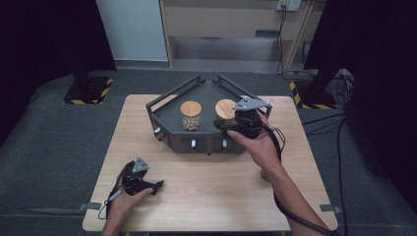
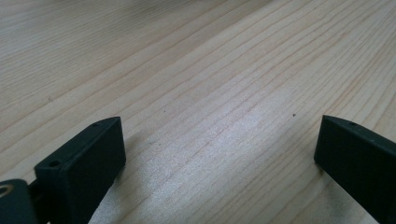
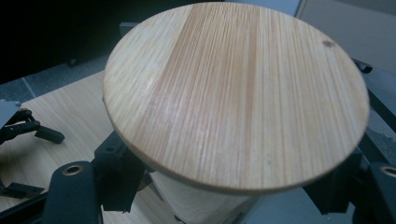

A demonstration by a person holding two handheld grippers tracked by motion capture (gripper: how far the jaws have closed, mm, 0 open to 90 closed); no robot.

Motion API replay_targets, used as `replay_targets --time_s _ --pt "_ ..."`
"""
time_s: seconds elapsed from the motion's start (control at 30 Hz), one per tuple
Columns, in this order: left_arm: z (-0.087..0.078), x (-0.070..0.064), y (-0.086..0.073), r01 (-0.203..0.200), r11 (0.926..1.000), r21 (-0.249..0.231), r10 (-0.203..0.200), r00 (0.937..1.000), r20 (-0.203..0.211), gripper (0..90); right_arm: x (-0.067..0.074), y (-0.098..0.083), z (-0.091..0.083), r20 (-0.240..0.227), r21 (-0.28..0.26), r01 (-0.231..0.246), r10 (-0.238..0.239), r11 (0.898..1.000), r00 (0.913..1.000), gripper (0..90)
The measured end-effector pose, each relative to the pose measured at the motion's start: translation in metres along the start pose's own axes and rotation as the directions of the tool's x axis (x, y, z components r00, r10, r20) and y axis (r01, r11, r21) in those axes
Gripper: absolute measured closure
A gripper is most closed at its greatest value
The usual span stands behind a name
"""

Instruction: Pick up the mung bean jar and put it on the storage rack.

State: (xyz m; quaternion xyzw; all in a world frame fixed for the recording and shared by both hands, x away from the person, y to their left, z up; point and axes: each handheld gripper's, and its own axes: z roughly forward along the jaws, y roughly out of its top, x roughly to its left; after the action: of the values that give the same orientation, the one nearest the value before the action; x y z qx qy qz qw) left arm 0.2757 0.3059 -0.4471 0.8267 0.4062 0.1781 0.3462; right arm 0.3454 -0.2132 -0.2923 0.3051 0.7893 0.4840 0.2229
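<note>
Wooden lid (image 3: 236, 95) sits directly above your right gripper (image 3: 233, 186), closest to that gripper's camera; the jaws are clamped on the jar (image 1: 225, 114) just beneath the lid's rim, one on each side of the pale body. The jar stands upright, its long axis vertical, in the right-hand bay of the dark tray (image 1: 169, 129), so any lift must go straight up along that axis to pass the tray's rail.

A second jar (image 1: 191, 116), also lidded, stands beside the gripped one, on its far side from your right hand. Your right hand is the only one near either jar.

Your left gripper (image 1: 147, 184) rests on the counter (image 1: 216, 196) well apart from the tray, jaws spread wide with bare wood between them.

The high view gives the jar's bay and its neighbour; the right gripper view gives jaw placement under the lid, which the high view hides behind the gripper body.
</note>
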Motion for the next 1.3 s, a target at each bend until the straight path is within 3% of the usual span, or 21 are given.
replay_targets --time_s 1.3 --pt "0.0 -0.001 0.0 0.0 1.0 0.0 0.0 1.0 -0.004 0.7 -0.013 0.004 0.036 0.027 0.064 -0.022 0.02 0.998 0.9994 25.8"
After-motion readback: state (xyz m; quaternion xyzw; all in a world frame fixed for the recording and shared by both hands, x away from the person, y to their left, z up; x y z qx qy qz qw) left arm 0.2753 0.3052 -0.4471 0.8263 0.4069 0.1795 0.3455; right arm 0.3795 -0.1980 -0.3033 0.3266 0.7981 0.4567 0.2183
